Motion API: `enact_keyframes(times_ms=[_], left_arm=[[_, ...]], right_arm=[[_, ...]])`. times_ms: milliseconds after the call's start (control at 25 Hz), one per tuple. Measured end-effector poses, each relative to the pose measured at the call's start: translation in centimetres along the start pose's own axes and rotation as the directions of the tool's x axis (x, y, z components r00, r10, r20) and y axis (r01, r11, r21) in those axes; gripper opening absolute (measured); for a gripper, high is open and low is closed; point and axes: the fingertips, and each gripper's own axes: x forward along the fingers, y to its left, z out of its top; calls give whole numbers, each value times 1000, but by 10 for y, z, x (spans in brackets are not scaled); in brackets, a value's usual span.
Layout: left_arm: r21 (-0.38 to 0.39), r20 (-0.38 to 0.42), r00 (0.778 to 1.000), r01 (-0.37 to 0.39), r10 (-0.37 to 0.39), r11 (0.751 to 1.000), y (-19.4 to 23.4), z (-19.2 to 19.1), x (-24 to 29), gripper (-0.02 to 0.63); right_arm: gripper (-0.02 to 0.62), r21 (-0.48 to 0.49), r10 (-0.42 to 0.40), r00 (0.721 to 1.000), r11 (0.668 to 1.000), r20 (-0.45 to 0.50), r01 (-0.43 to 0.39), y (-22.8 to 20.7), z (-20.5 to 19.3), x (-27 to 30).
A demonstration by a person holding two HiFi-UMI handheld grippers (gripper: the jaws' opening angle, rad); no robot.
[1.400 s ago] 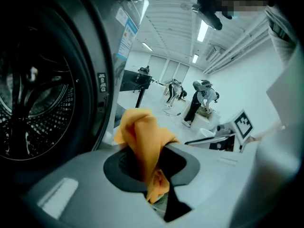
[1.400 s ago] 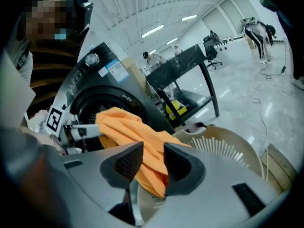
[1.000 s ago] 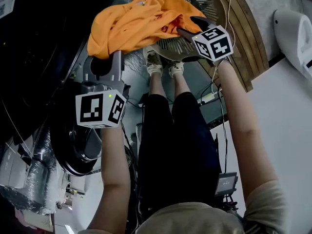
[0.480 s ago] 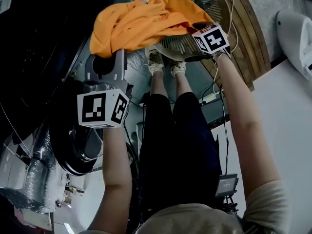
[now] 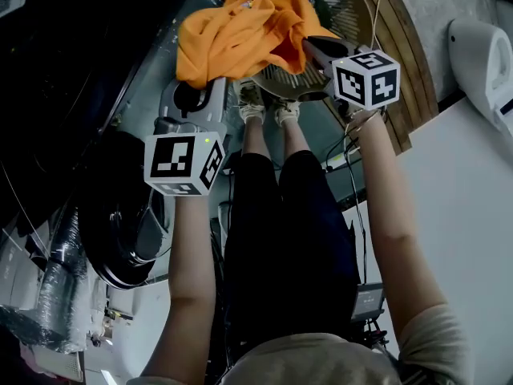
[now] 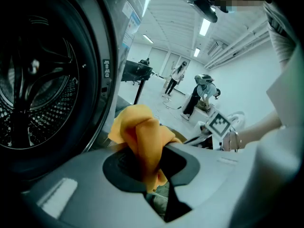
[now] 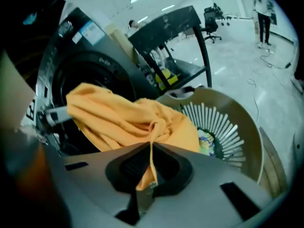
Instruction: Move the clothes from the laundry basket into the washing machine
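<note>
An orange garment (image 5: 240,30) hangs bunched between my two grippers, above the round slatted laundry basket (image 5: 357,10). My left gripper (image 5: 202,88) is shut on its left end, a thick fold of orange garment (image 6: 142,127) between the pads. My right gripper (image 5: 311,48) has just been closing, and its jaws now pinch a thin fold of the orange garment (image 7: 128,122). The washing machine drum (image 6: 38,94) gapes just left of the left gripper (image 6: 149,156). Its round door (image 5: 120,239) hangs open at the lower left. The right gripper (image 7: 149,167) looks over the basket (image 7: 237,127).
A colourful piece of clothing (image 7: 206,141) lies in the basket's bottom. A wooden board (image 5: 409,62) stands right of the basket, and a white appliance (image 5: 481,54) beyond it. The person's shoes (image 5: 268,111) stand beside the basket. Cables (image 5: 353,155) run over the floor.
The right gripper reached into the garment's right edge, shut on it and rose. The garment has bunched narrower and shifted right. The left gripper moved right with its end.
</note>
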Motion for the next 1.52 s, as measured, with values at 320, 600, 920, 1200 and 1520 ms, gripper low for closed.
enact_keyframes(times_ms=[320, 600, 920, 1200, 1520], left_arm=[[-34, 12, 983, 185, -185, 982, -58, 5, 17, 152], [-39, 89, 971, 226, -222, 973, -61, 29, 17, 299], [-84, 154, 987, 57, -44, 995, -17, 21, 4, 292], [-205, 185, 972, -104, 143, 973, 23, -10, -26, 107], [-382, 163, 885, -350, 436, 855, 116, -39, -59, 107]], right_arm=[[18, 6, 207, 923, 975, 324, -221, 110, 104, -76], [18, -44, 331, 880, 940, 341, -337, 168, 134, -84], [18, -59, 420, 876, 906, 236, -419, 213, 111, -49], [20, -90, 474, 860, 881, 190, -465, 240, 92, -14], [20, 22, 416, 894, 905, 167, -425, 214, 61, 16]])
